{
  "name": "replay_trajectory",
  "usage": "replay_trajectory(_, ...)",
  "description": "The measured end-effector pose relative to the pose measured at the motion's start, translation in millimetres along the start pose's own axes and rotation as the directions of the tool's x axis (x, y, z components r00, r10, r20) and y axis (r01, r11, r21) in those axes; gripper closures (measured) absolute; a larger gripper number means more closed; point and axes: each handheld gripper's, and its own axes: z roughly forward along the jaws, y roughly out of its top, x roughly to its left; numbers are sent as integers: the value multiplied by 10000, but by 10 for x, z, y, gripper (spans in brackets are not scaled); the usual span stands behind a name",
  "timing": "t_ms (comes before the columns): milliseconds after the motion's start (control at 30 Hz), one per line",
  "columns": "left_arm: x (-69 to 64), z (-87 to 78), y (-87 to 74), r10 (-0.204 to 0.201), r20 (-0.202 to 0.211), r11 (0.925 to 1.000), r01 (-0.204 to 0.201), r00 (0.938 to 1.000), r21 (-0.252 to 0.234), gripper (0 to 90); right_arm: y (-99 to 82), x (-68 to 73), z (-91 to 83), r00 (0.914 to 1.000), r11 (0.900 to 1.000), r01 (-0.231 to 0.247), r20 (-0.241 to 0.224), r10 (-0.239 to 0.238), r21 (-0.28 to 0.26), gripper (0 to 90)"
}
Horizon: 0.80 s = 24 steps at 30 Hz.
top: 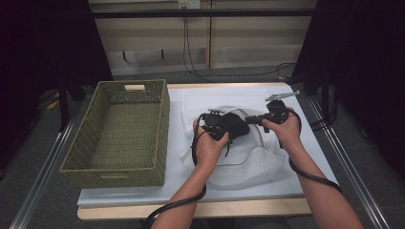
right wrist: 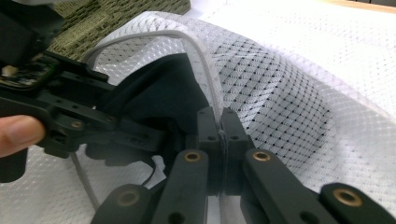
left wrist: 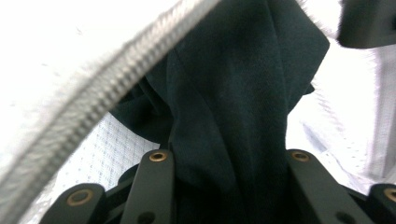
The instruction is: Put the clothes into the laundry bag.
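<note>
The white bag [right wrist: 299,107] is thin net cloth full of tiny holes, with a bumpy zip [left wrist: 88,100] along its edge. The dark cloth [left wrist: 233,93] looks soft and matt. The green basket [top: 119,133] is rough and woven. The jaws are matt black.

Table [top: 286,206] is showing a pale wood edge along the near side; a white sheet [top: 191,98] is covering most of the top. Green woven basket [top: 119,136] is sitting on the left part, reaching the left edge. White mesh bag [top: 248,164] is lying on the sheet right of the basket, just beside it, spreading toward the near edge.
</note>
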Motion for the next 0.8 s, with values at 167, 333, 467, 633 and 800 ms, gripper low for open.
replay_trajectory(167,2,110,-42,353,24,9973,-354,9994,640,628,-6,6,15,10000,9999,24,-47,-24,99,900)
replay_trajectory(333,1,114,-57,728,28,9928,-727,9973,950,528,-12,11,22,10000,9999,-28,-23,29,124,900)
replay_trajectory(467,-5,32,-67,703,173,9937,-715,9974,858,406,-17,2,20,10000,9999,-70,-13,70,145,900)
replay_trajectory(633,-29,-84,-71,1217,177,9838,-1229,9924,1307,356,-25,-5,40,10000,9998,-42,-35,42,201,900)
replay_trajectory(800,1,-166,-74,1435,177,9782,-1445,9895,1493,302,-26,4,52,10000,9998,16,-46,-15,199,900)
